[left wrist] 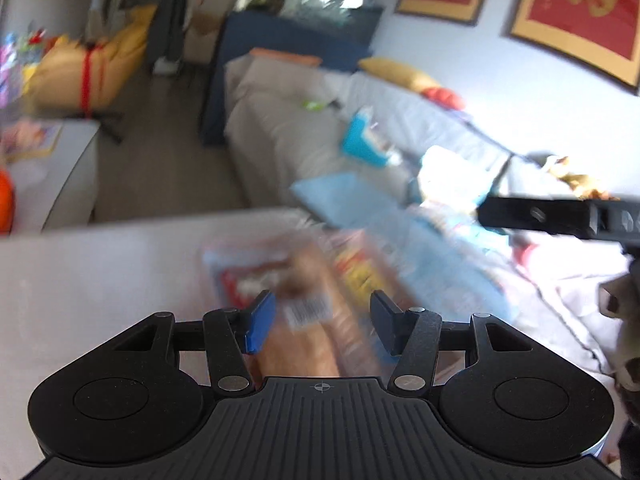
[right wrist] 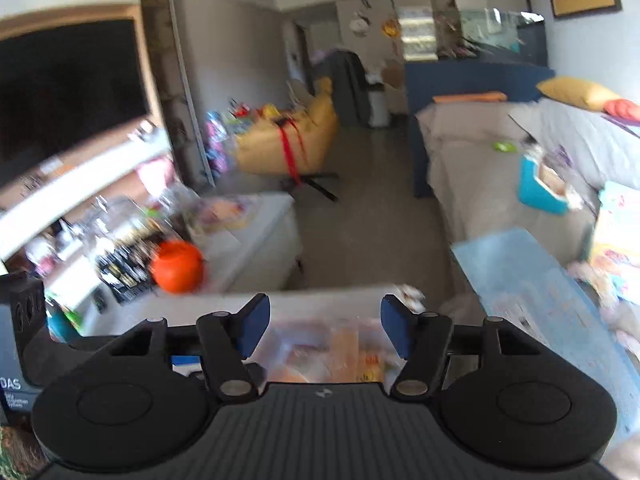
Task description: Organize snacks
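Sorting looks mid-run, judging from the spread. Snack packets heaped on the near pale table, blurred: roughly three or four wrappers, one tan with a barcode label, one red-and-white, one yellow; exact count not readable. Same heap visible under the right wrist view, apparently inside clear wrap or a clear tub, can't tell which.

Left gripper jaws apart, tan packet lying between the pads but pads not pressing on it, so holding nothing. Right gripper jaws apart, nothing between them, also empty; seen too as a dark finger at the right edge of the left view.

Further out, still unsorted by the look of it: one teal box on the grey sofa, one pale blue sheet just right of the table, more colourful packs far right on the sofa. One orange ball on the left counter. Two red framed pictures on the far wall.
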`<action>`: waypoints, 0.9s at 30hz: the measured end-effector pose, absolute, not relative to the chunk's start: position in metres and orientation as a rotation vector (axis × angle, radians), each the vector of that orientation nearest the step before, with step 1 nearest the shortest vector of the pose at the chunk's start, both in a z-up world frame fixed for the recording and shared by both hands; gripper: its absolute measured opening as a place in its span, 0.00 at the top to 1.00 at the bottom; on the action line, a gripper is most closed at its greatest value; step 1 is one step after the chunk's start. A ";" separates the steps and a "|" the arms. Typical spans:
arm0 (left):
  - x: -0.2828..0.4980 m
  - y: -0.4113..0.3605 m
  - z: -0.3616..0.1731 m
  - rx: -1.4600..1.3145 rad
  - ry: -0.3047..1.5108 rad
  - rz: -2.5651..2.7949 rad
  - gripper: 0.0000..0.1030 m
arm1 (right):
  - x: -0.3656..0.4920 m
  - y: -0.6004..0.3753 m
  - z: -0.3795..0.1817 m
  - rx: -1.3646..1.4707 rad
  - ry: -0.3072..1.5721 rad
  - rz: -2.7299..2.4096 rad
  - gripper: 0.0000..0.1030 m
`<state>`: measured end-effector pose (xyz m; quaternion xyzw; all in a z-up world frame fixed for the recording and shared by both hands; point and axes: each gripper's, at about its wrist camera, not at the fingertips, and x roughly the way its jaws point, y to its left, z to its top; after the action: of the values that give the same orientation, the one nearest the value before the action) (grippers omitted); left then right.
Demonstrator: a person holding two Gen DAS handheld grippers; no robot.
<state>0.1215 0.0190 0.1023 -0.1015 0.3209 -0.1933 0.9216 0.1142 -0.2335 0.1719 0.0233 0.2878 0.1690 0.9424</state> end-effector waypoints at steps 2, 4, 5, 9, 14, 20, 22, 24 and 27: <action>0.111 0.029 0.091 -0.224 0.674 -0.377 0.44 | 0.108 -0.239 0.150 0.036 0.626 0.330 0.39; 0.093 0.037 0.084 -0.206 0.675 -0.349 0.44 | 0.100 -0.242 0.132 0.031 0.654 0.323 0.39; 0.083 0.039 0.080 -0.187 0.671 -0.336 0.44 | 0.093 -0.242 0.122 0.027 0.666 0.327 0.38; 0.029 0.034 0.066 -0.087 0.668 -0.234 0.44 | 0.063 -0.226 0.085 -0.002 0.707 0.355 0.32; -0.009 0.030 0.036 -0.022 0.700 -0.122 0.44 | 0.028 -0.188 0.032 -0.061 0.771 0.382 0.29; -0.014 0.025 0.013 -0.033 0.710 -0.069 0.40 | 0.019 -0.166 -0.011 -0.132 0.786 0.299 0.17; -0.009 0.021 0.011 -0.047 0.698 -0.061 0.33 | 0.019 -0.169 -0.014 -0.120 0.789 0.262 0.08; -0.009 0.018 0.009 -0.057 0.685 -0.060 0.26 | 0.023 -0.176 -0.018 -0.089 0.790 0.236 0.00; -0.009 0.008 0.006 -0.021 0.675 -0.045 0.22 | 0.021 -0.181 -0.020 -0.088 0.774 0.232 0.00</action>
<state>-0.0087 0.0083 0.0060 -0.0103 0.3312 -0.0221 0.9432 0.0206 -0.1806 -0.0203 -0.0430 0.3765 0.1127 0.9185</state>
